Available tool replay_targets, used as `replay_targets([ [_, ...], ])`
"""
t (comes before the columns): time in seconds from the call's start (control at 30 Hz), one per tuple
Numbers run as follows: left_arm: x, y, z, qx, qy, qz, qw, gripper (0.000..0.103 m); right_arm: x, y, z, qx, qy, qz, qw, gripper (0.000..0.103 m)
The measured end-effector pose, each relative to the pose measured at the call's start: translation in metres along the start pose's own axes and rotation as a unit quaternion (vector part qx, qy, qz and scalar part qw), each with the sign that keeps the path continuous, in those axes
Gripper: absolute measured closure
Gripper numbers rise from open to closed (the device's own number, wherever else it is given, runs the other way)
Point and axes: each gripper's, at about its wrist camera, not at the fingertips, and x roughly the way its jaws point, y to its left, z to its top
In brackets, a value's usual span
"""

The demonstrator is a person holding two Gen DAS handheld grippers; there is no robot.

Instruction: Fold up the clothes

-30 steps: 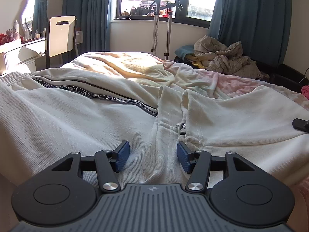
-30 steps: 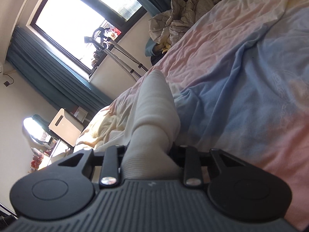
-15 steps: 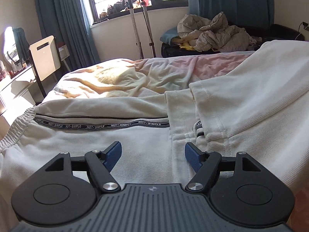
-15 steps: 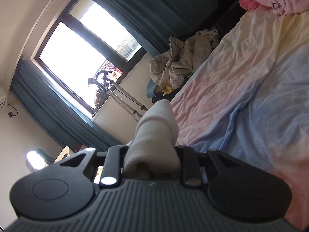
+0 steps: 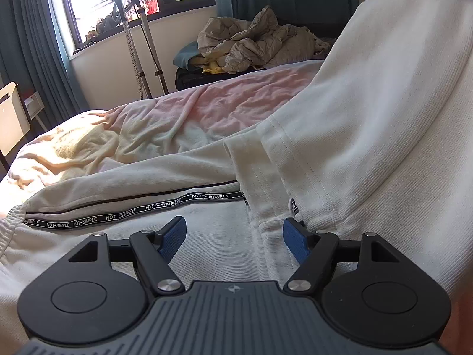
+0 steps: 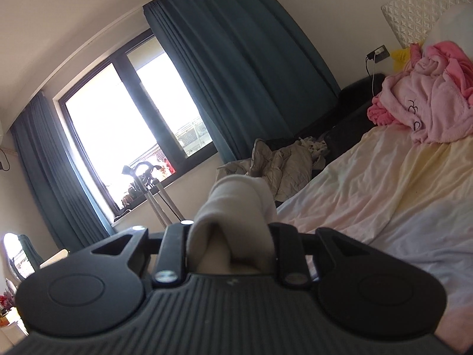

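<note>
On the bed (image 5: 183, 118), a pair of white trousers (image 5: 207, 248) lies spread flat across the near part of the rumpled pastel sheet, with a black stripe (image 5: 133, 213) printed "NOT-SIMPLE" running along one leg toward the gathered waistband (image 5: 11, 219) at the left edge of the left wrist view. The left gripper (image 5: 233, 238) hovers low over the trousers with its jaws spread apart and nothing between the blue pads (image 5: 173, 236); the fabric lies beneath them, and whether the pads touch it cannot be told. To the right of this gripper, one trouser leg (image 5: 384, 124) rises off the bed in a broad white sheet toward the upper right corner, its hemmed edge hanging just above the flat leg. In the right wrist view, the right gripper (image 6: 230, 245) is clenched on a bunched fold of that white cloth (image 6: 236, 198), which bulges up between the jaws, held above the bed with the camera tilted toward the window (image 6: 124, 136) and dark teal curtains (image 6: 236, 68). A heap of pink clothes (image 6: 425, 100) sits at the far end of the bed near a quilted headboard (image 6: 425, 9). Beyond the bed, a crumpled beige garment (image 5: 257, 41) lies on a dark piece of furniture, and a standing steamer (image 5: 133, 29) rises in front of the windowsill.
</note>
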Motion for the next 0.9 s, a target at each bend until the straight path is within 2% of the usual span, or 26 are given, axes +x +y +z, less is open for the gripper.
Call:
replay_targets([
  [0.07, -0.011, 0.022, 0.004, -0.001, -0.012, 0.015, 0.9998, 0.027, 0.007, 0.011, -0.004, -0.021, 0.002, 0.003, 1.0, 0.077],
  [0.2, -0.05, 0.088, 0.006, -0.026, -0.034, 0.046, 0.998, 0.025, 0.014, 0.058, -0.019, -0.088, 0.005, 0.026, 0.996, 0.077],
  [0.37, -0.102, 0.174, -0.003, -0.063, -0.062, 0.09, 0.992, 0.024, 0.009, 0.14, -0.053, -0.162, 0.001, 0.069, 0.984, 0.077],
  [0.47, -0.134, 0.224, -0.014, -0.085, -0.085, 0.123, 0.9851, 0.024, 0.011, 0.196, -0.087, -0.204, 0.005, 0.092, 0.975, 0.077],
  [0.6, -0.166, 0.293, -0.042, -0.141, -0.106, 0.16, 0.9713, 0.024, 0.01, 0.265, -0.144, -0.23, 0.027, 0.139, 0.963, 0.078],
  [0.67, -0.178, 0.321, -0.056, -0.16, -0.11, 0.18, 0.9643, 0.024, 0.009, 0.298, -0.183, -0.252, 0.047, 0.169, 0.952, 0.078],
  [0.77, -0.187, 0.349, -0.075, -0.198, -0.118, 0.179, 0.9566, 0.023, 0.007, 0.33, -0.252, -0.287, 0.109, 0.213, 0.928, 0.078],
  [0.87, -0.189, 0.366, -0.092, -0.244, -0.119, 0.15, 0.9505, 0.022, 0.002, 0.345, -0.318, -0.344, 0.167, 0.224, 0.896, 0.077],
  [0.9, -0.19, 0.367, -0.096, -0.252, -0.124, 0.15, 0.9482, 0.022, 0.0, 0.346, -0.323, -0.351, 0.163, 0.228, 0.893, 0.077],
])
